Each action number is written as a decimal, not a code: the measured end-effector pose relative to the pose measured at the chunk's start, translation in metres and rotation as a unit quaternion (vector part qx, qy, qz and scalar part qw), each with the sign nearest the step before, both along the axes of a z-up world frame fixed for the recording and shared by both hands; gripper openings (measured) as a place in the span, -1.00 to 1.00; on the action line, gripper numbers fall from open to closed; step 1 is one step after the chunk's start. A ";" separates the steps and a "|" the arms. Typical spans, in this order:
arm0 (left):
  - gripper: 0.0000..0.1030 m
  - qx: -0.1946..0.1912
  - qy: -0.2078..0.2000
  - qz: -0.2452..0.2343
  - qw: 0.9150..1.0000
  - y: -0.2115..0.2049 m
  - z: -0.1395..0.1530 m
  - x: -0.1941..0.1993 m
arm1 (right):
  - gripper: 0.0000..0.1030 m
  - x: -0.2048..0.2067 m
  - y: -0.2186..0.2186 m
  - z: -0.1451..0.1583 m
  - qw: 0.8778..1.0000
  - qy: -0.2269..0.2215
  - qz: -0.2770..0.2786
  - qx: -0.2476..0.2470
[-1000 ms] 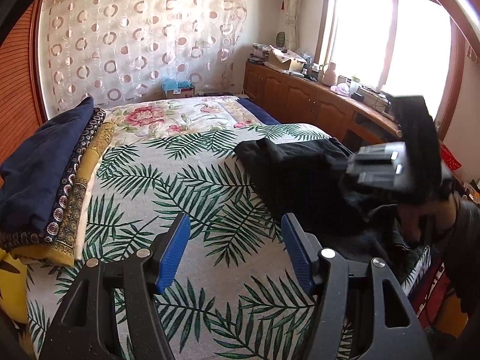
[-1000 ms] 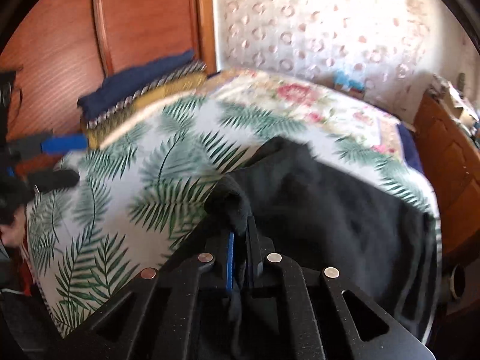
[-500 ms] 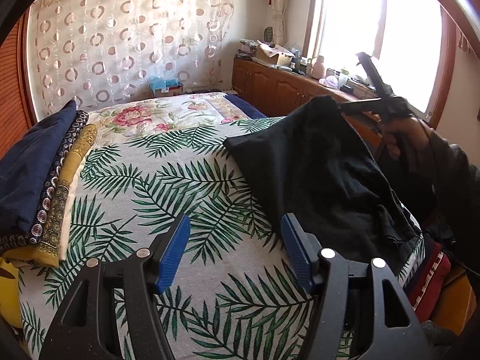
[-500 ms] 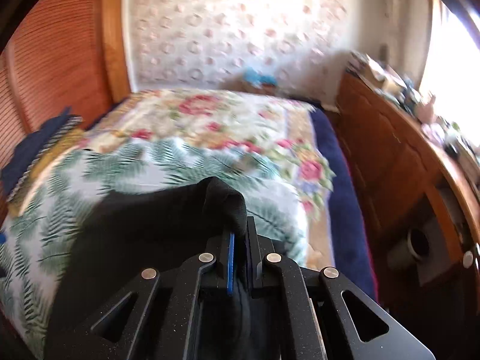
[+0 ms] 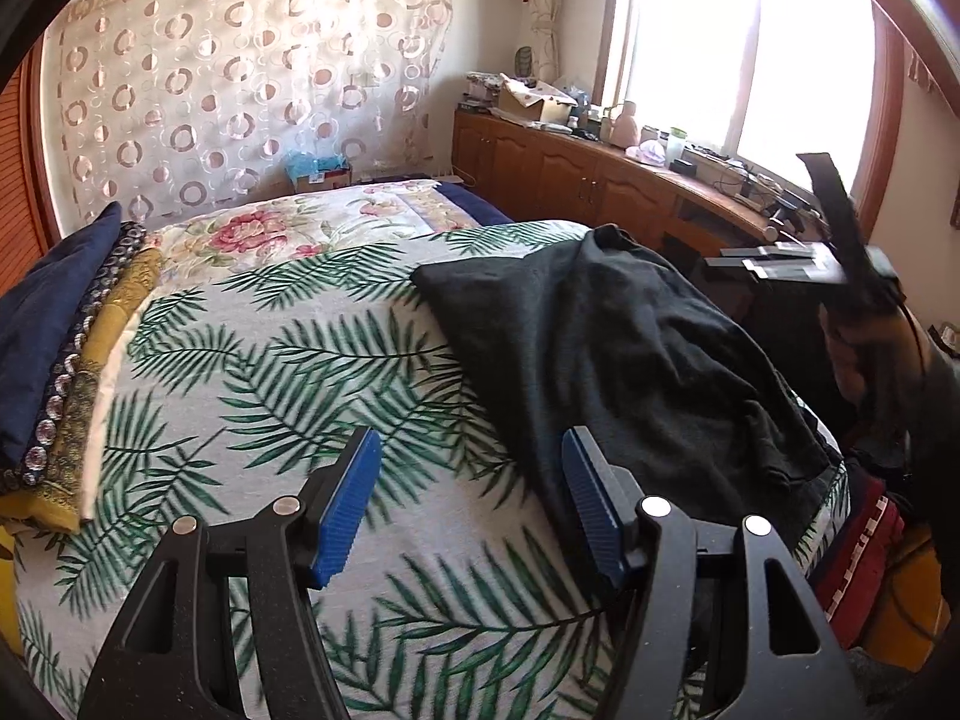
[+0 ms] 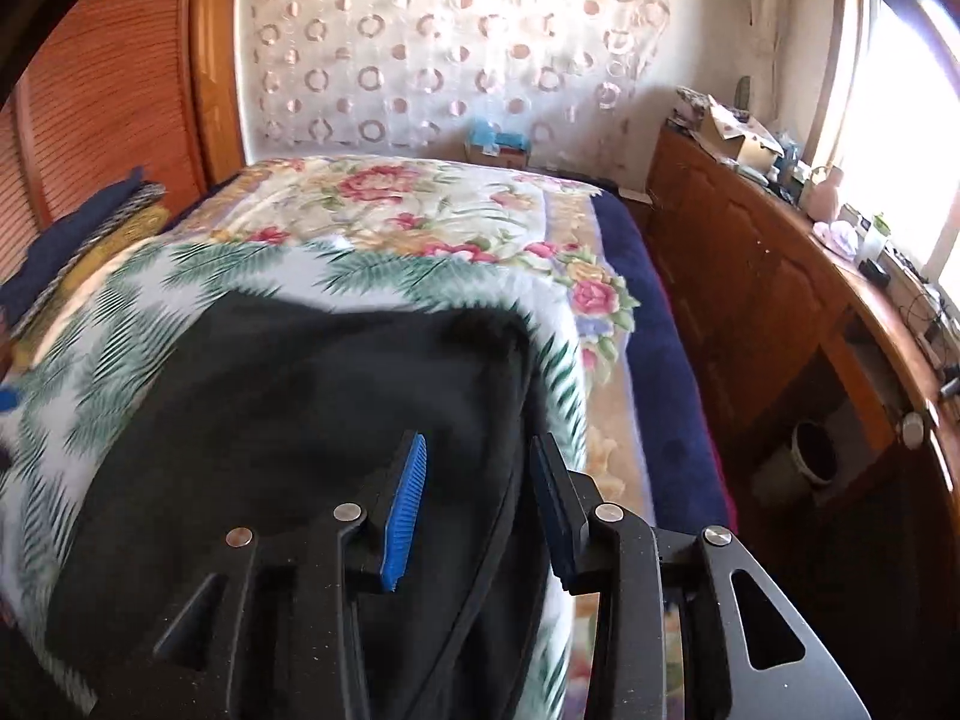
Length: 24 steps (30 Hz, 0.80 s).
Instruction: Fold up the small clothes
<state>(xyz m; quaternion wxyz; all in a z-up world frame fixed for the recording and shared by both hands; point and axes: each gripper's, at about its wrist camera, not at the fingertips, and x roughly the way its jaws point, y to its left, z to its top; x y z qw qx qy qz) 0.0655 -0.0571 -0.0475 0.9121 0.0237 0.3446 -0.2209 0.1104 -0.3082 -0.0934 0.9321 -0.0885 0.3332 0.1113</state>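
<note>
Left wrist view: left tongs (image 5: pixel 468 492) spread wide and empty above the bed (image 5: pixel 252 372), hovering just beside the near edge of the black garment (image 5: pixel 606 348), probably to be ready for a corner. Garment spread over the bed's right side, partly draped off the edge. Right tongs (image 5: pixel 774 261) seen raised beyond it.

Right wrist view: right tongs (image 6: pixel 477 480) parted, gripping nothing, above the garment (image 6: pixel 300 420), likely just let go to leave it flat for folding.
</note>
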 end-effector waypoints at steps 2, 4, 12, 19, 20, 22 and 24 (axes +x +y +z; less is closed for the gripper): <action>0.24 0.001 -0.001 -0.002 1.000 -0.008 -0.001 0.000 | -0.27 -0.017 -0.004 -0.005 1.000 0.003 0.007 0.000; 0.24 0.002 0.000 -0.005 1.000 -0.014 -0.001 0.000 | -0.27 -0.038 -0.006 -0.007 1.000 0.002 0.014 0.001; 0.24 0.014 0.002 -0.020 1.000 -0.036 -0.003 -0.004 | -0.27 -0.071 -0.015 -0.011 0.999 0.006 0.032 0.017; 0.24 0.013 0.009 -0.031 0.999 -0.045 -0.009 -0.008 | -0.27 -0.066 -0.012 -0.024 0.999 0.031 0.027 0.018; 0.24 0.013 0.011 -0.034 0.999 -0.046 -0.010 -0.009 | -0.27 -0.069 -0.013 -0.023 0.999 0.032 0.025 0.017; 0.24 0.013 0.014 -0.036 0.999 -0.048 -0.011 -0.011 | -0.27 -0.074 -0.014 -0.024 0.999 0.035 0.022 0.014; 0.24 0.012 0.018 -0.041 0.999 -0.050 -0.013 -0.012 | -0.27 -0.078 -0.016 -0.023 0.999 0.039 0.020 0.015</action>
